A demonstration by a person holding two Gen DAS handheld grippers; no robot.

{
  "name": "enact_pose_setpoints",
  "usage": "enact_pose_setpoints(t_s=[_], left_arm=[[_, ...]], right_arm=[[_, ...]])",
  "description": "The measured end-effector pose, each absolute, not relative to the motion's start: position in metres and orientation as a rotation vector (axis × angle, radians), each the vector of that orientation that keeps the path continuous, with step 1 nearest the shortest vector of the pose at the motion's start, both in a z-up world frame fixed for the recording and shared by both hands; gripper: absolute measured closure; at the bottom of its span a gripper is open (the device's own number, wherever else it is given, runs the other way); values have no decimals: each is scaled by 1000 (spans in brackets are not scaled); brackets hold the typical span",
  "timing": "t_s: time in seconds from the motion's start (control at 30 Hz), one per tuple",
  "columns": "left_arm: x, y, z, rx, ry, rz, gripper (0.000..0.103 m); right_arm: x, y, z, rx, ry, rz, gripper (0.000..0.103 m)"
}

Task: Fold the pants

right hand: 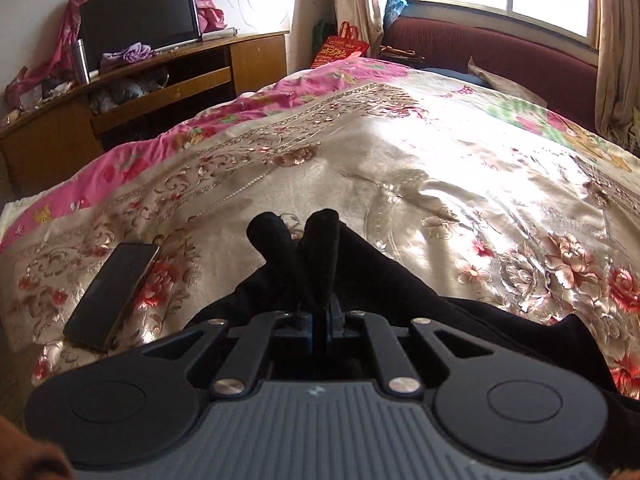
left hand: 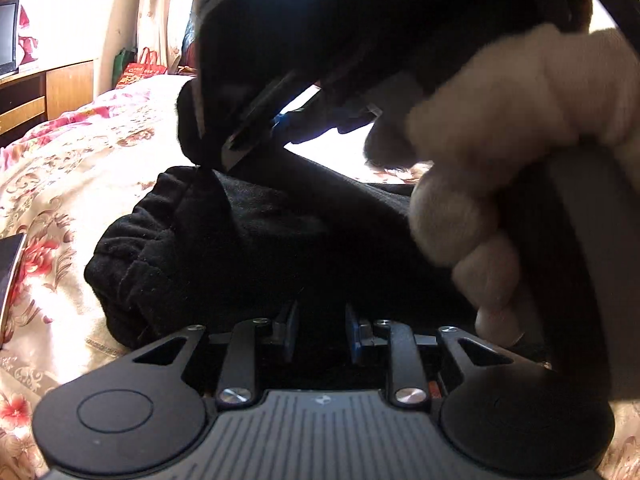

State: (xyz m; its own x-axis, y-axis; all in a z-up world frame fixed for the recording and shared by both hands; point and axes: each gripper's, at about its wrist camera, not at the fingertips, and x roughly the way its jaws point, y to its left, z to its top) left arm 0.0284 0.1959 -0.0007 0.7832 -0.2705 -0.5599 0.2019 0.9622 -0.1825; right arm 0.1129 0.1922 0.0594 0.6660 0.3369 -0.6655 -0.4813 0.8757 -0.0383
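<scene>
Now your right tongs [right hand: 322,316] pinch one pair of black pants [right hand: 400,292] on the bed [right hand: 360,168]; your left tongs [left hand: 322,332] stand spread beside one phone [right hand: 112,288].

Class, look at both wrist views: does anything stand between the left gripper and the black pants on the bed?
Nothing visible does. The left gripper sits right over the black pants; the right gripper pinches the cloth farther back. The phone lies beside the pants.
</scene>
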Motion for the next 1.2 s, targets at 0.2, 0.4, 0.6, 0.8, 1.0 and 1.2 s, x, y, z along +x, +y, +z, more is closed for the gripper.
enact_pose_setpoints(t_s=[0.2,0.4,0.6,0.8,1.0,1.2], left_arm=[[29,203,-4,-156,629,-249,63],[33,198,-9,-140,645,-248,63],[36,206,-11,-169,661,-253,62],[38,211,-11,-178,655,-240,60],[15,216,-5,-177,608,-185,59],[-2,209,19,-162,500,-188,58]], right_arm=[[107,204,65,-250,660,501,97],[116,212,66,-268,694,521,95],[118,223,48,-287,774,666,85],[112,198,65,-113,782,809,80],[99,118,86,19,739,688,79],[82,-36,75,160,722,325,73]])
